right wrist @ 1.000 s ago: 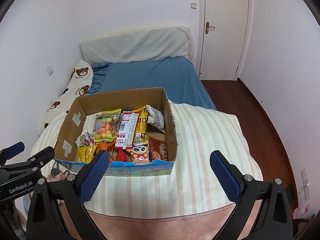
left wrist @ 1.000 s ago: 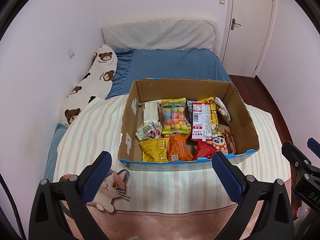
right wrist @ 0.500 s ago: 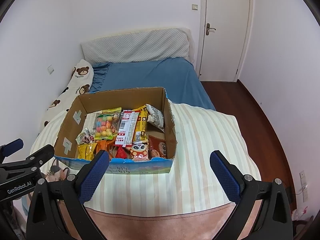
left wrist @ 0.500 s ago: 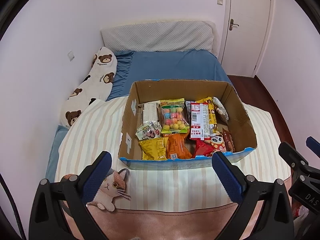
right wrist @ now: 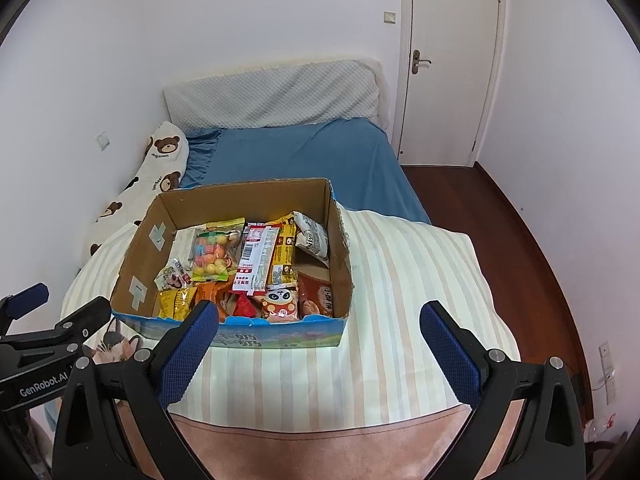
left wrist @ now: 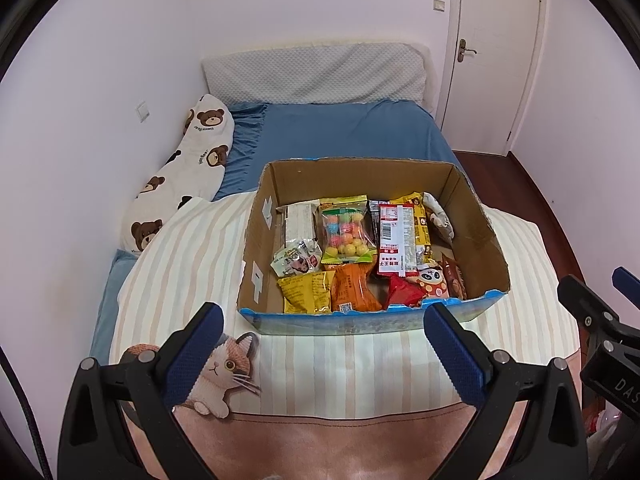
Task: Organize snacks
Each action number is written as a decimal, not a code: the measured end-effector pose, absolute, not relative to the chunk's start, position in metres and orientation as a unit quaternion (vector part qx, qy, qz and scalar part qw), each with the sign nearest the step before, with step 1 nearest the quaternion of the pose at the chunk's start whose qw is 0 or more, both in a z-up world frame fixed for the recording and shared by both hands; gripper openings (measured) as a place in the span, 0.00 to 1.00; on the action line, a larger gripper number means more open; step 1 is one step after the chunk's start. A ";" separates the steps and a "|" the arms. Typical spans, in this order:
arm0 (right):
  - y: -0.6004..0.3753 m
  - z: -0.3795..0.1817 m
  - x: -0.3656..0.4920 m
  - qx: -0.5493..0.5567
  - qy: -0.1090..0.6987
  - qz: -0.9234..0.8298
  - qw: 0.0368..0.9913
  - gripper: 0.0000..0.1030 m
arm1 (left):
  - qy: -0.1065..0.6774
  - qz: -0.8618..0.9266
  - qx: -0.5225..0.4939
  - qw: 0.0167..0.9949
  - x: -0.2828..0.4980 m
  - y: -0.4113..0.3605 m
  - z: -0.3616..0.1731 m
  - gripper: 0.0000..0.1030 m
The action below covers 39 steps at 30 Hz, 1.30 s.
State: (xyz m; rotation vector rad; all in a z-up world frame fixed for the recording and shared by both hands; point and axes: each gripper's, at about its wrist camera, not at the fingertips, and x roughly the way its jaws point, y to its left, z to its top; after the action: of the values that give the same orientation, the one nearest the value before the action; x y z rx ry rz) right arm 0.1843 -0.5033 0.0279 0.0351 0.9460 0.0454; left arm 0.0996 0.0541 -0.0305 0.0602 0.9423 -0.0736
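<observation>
Hovering above the near edge of the bed, the left tool and right tool both gaped wide, holding nothing. Just beyond them, the cardboard box sat on the striped quilt, packed with snacks. Farther off lay the blue sheet, a bear-print pillow and the closed door.

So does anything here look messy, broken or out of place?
Nothing has spilled. The cardboard box has ragged, torn top edges, as if its flaps were ripped off. Inside, the snack packets lie jumbled and overlapping rather than in rows. Both grippers, left and right, are open and empty.
</observation>
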 end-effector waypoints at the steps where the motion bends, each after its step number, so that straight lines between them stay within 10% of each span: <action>1: -0.503 0.028 0.185 0.016 0.455 0.022 0.890 0.99 | 0.455 -0.036 0.029 0.889 0.099 0.054 -0.031 1.00; 39: -0.505 0.038 0.181 0.025 0.457 0.028 0.889 1.00 | 0.447 -0.036 0.031 0.893 0.091 0.051 -0.019 1.00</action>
State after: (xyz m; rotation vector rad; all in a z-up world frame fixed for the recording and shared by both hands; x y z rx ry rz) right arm 0.1810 -0.5054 0.0382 0.0517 0.9485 0.0586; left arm 0.0910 0.0510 -0.0189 0.0644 0.9276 -0.0737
